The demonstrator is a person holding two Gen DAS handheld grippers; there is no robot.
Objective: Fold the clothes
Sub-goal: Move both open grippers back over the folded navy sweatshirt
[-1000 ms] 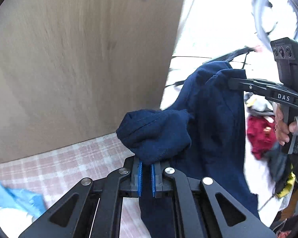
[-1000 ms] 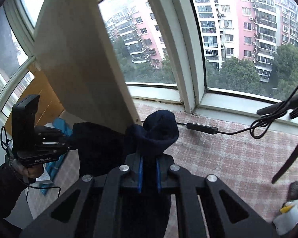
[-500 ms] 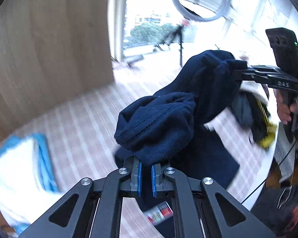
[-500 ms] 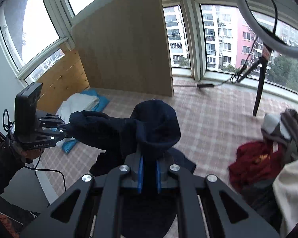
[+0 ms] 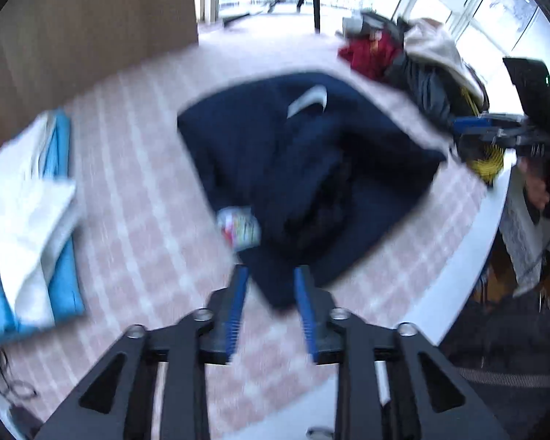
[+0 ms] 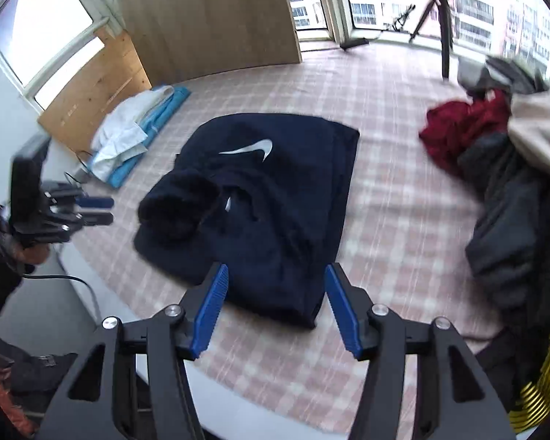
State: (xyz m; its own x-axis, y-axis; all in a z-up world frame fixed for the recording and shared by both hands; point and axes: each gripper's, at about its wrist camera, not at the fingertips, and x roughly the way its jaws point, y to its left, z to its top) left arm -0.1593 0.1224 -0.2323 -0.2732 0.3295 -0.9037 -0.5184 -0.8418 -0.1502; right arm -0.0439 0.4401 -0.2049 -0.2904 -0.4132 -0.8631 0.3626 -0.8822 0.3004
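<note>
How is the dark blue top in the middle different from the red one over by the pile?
The dark navy sweatshirt lies spread out, roughly folded; the red garment sits crumpled. The navy one lies alone with a white swoosh showing; the red one touches the heap of grey and cream clothes. Both rest on the pink checked cloth.

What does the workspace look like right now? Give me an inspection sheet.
Surface: pink plaid cloth, wrinkle-free where visible.
Job's things: navy sweatshirt lying flat, logo up, sleeve bunched at its left.
Clutter: unfolded clothes pile at right; white and blue stack at far left.
Grippers: left claw open; right claw open; neither holds cloth.
Cables: black cable off the table edge.
Surroundings: wooden panel, windows, tripod.
</note>
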